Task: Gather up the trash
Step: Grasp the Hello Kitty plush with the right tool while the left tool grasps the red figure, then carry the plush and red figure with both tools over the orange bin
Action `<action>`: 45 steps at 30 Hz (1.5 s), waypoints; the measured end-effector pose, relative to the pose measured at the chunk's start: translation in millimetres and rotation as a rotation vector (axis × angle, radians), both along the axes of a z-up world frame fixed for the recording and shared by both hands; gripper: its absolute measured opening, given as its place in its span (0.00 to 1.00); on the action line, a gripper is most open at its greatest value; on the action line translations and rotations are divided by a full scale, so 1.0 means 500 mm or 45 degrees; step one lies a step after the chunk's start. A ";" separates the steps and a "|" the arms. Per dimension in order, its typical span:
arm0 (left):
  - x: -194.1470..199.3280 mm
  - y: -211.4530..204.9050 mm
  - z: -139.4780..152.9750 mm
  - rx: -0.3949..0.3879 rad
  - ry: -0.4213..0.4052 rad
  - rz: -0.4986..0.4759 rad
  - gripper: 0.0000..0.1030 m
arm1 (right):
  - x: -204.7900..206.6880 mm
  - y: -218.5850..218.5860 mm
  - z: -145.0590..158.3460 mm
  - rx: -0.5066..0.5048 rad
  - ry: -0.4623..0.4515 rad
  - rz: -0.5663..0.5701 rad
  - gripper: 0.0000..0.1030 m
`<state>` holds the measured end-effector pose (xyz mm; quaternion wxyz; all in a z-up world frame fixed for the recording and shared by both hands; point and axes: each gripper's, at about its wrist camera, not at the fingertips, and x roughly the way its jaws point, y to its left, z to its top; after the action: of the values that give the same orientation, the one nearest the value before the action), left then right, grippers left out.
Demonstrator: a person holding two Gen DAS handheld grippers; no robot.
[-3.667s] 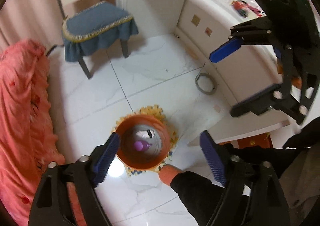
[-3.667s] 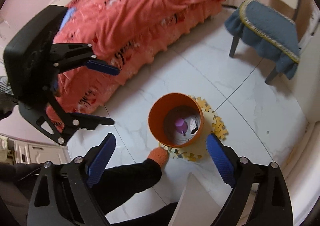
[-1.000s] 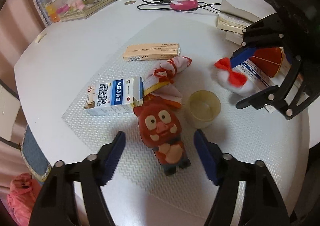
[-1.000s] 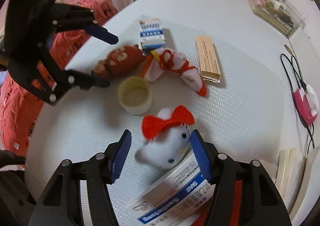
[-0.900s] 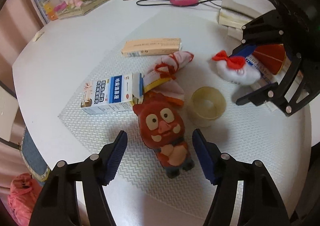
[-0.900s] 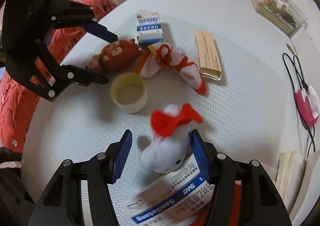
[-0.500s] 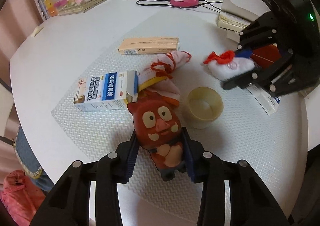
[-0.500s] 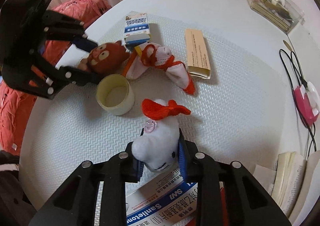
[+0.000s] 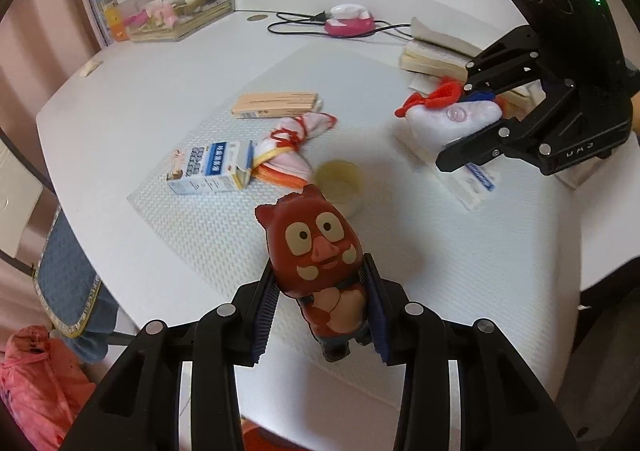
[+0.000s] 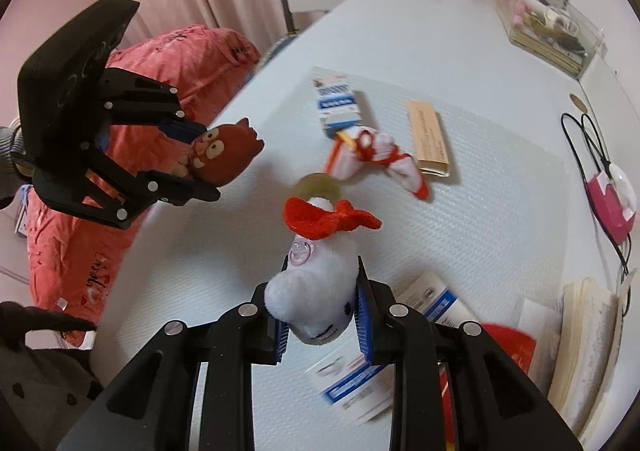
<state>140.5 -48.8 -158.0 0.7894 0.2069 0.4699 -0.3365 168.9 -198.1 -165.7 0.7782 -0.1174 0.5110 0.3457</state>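
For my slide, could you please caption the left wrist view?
Left tool grips a brown owl toy above the table.

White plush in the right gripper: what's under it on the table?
Below the white plush, held off the table in the right gripper, lies a blue-and-white printed box on the textured mat. The gripper body and plush cover the box's middle; its label is blurred.
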 end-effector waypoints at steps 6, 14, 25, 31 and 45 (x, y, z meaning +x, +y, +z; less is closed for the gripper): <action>-0.069 0.017 0.027 -0.005 -0.025 0.048 0.41 | -0.067 0.025 0.036 0.041 -0.012 0.064 0.26; -0.152 0.065 0.055 -0.011 -0.048 0.163 0.41 | -0.129 0.099 0.056 0.081 -0.012 0.190 0.27; -0.242 0.181 0.075 -0.012 -0.081 0.378 0.41 | -0.176 0.259 0.078 0.111 -0.023 0.412 0.27; -0.287 0.266 0.070 -0.017 -0.080 0.507 0.41 | -0.200 0.382 0.075 0.119 -0.019 0.543 0.27; -0.317 0.469 -0.017 -0.053 0.022 0.780 0.41 | -0.242 0.693 -0.012 0.096 0.071 0.745 0.27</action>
<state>-18.1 185.8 -166.5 0.8542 0.0365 0.5101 -0.0942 48.0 148.6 -171.7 0.6350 -0.2213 0.4633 0.5772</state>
